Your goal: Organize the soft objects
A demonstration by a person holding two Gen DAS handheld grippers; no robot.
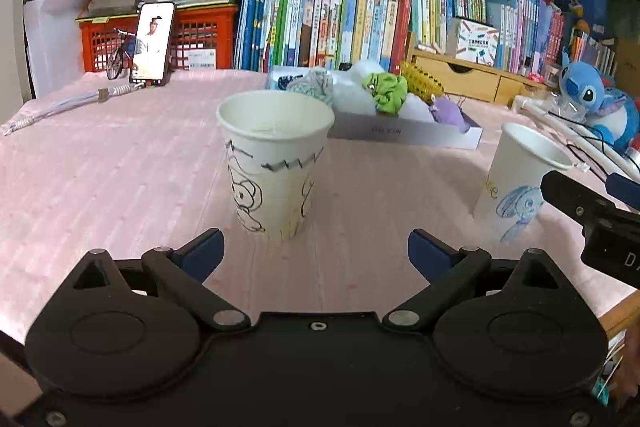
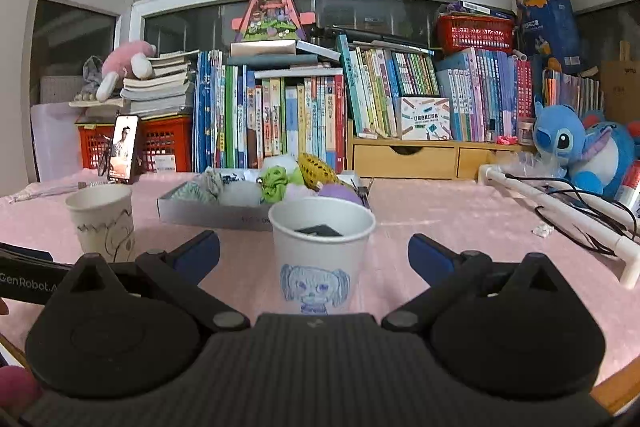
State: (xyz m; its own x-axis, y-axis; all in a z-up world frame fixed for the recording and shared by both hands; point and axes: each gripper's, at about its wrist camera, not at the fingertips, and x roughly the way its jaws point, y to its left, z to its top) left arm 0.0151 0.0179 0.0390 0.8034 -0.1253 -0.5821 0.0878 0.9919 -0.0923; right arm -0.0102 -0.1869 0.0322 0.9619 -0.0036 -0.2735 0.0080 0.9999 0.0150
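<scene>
Two paper cups stand upright on the pink tablecloth. The cup with a black line drawing (image 1: 275,163) is straight ahead of my left gripper (image 1: 316,251), which is open and empty just short of it. The cup with a blue drawing (image 2: 320,253) stands between the fingers of my open right gripper (image 2: 314,253), untouched, with something dark inside. Behind both lies a shallow white tray (image 1: 404,135) (image 2: 224,217) holding soft scrunchies: a green one (image 1: 386,91) (image 2: 276,183), a teal one (image 1: 314,87), a purple one (image 1: 450,111), and a yellow mesh item (image 2: 316,167).
A phone (image 1: 154,43) leans against a red crate (image 1: 202,39) at the back left, with a cable (image 1: 68,103) beside it. Books line the back edge. A blue plush toy (image 2: 576,143), a white pipe rack (image 2: 560,211) and black wires sit at the right.
</scene>
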